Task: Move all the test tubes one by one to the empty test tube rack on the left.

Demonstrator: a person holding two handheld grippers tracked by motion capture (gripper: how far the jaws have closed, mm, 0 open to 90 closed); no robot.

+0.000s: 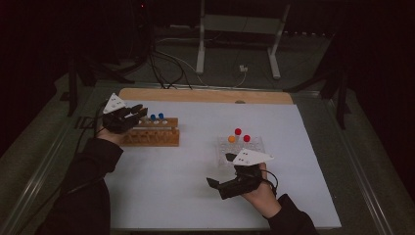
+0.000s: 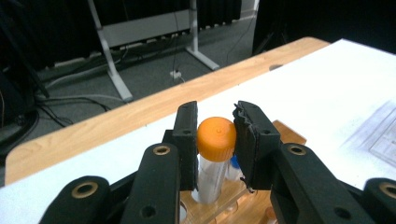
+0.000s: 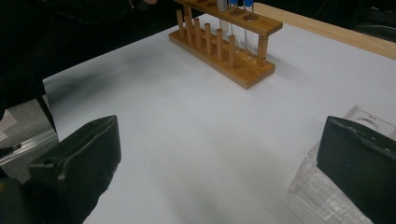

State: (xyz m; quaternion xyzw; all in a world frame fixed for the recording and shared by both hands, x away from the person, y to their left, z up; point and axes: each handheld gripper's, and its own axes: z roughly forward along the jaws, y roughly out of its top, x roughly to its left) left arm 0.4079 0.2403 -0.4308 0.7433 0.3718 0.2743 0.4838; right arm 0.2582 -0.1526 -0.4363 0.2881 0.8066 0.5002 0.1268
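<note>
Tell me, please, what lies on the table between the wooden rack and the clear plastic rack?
Nothing: in the high view, the white table top is bare between the wooden rack and the clear plastic rack. The right gripper view shows the same.

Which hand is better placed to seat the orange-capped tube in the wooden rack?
Left. The left gripper is shut on the orange-capped tube, directly above the wooden rack. The right gripper is open with nothing between its jaws, beside the clear plastic rack, well away.
</note>
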